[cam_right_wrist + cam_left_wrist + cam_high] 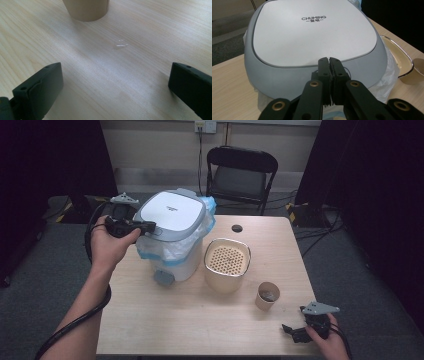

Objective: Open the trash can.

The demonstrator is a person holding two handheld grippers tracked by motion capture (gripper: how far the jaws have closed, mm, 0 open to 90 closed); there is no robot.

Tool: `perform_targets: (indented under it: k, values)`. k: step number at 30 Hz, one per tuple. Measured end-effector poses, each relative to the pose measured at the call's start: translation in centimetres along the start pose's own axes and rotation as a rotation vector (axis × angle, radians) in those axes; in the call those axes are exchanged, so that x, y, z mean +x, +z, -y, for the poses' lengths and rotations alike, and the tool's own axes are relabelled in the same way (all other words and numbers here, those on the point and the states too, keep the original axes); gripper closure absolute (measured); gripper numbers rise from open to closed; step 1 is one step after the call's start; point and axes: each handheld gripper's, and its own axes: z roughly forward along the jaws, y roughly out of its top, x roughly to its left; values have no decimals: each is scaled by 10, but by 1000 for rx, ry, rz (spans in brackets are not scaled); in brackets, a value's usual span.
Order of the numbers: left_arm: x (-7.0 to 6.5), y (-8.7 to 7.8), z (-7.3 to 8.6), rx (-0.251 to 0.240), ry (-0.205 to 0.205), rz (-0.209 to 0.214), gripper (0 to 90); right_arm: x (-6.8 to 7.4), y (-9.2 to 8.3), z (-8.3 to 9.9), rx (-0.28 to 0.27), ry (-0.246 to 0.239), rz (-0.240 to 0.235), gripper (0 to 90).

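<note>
Grey bin lid | left claw closed, empty | right claw wide, empty

One wooden table is carrying everything counted here. One lidded bin with a plastic liner is standing on it. Right of the bin, one cream container with a perforated top is sitting, making one of its kind. Further right of the bin, one paper cup is standing. Two grippers are showing: the left gripper is touching the bin's lid, and the right gripper is lying beyond the cup. One black folding chair is standing behind the bin.
</note>
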Motion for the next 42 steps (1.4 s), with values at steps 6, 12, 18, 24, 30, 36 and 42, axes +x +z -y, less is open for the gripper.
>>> perform_targets:
  k: [6,12,18,24,30,36,42]
  values:
    - [-1,0,2,-4,1,-1,897,0,0,0,0,0,0,0]
    - [-2,0,2,0,10,-7,900,0,0,0,0,0,0,0]
    - [-3,0,1,5,14,-16,900,0,0,0,0,0,0,0]
    - [-2,0,2,0,3,-7,900,0,0,0,-2,-4,0,0]
    - [1,-1,5,-37,-42,18,827,0,0,0,1,2,1,0]
    - [-3,-5,3,-28,-23,20,731,0,0,0,-1,-1,1,0]
    - [-8,-13,5,-50,-15,49,679,0,0,0,-1,-1,2,0]
